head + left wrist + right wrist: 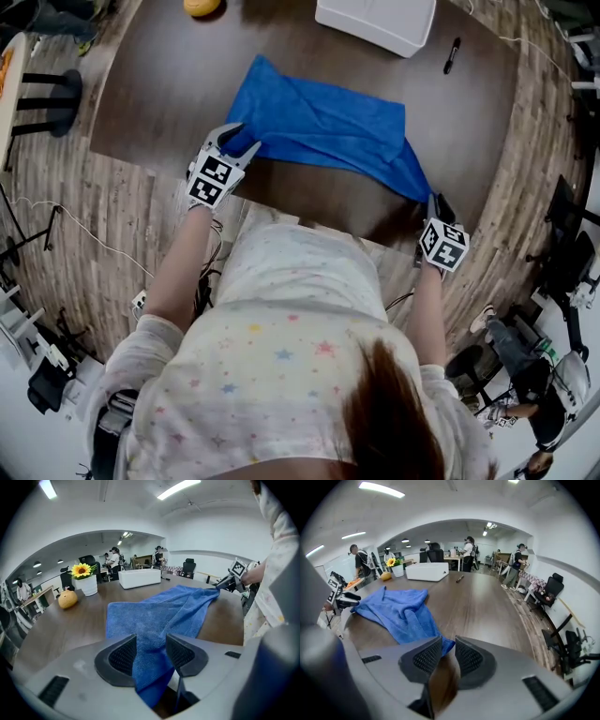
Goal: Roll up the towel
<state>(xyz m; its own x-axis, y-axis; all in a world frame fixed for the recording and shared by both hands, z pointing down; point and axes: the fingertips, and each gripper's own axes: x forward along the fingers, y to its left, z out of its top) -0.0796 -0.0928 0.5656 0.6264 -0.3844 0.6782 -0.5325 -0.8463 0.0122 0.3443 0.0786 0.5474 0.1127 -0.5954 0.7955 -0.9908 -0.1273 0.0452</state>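
Observation:
A blue towel (328, 127) lies spread and rumpled along the near side of the dark wooden table (159, 84). My left gripper (234, 141) is shut on the towel's near left corner; in the left gripper view the cloth (159, 611) runs between the jaws and hangs below them. My right gripper (439, 206) is at the table's near right edge, shut on the towel's near right corner. In the right gripper view the blue tip (446, 645) sits pinched between the two pads, and the towel (398, 609) stretches away to the left.
A white box (375, 21) stands at the table's far side, a black pen (451, 54) to its right. An orange fruit (202, 7) lies at the far left, and a sunflower pot (85, 581) stands beside it. A black stool (52, 94) stands left of the table. People stand in the background.

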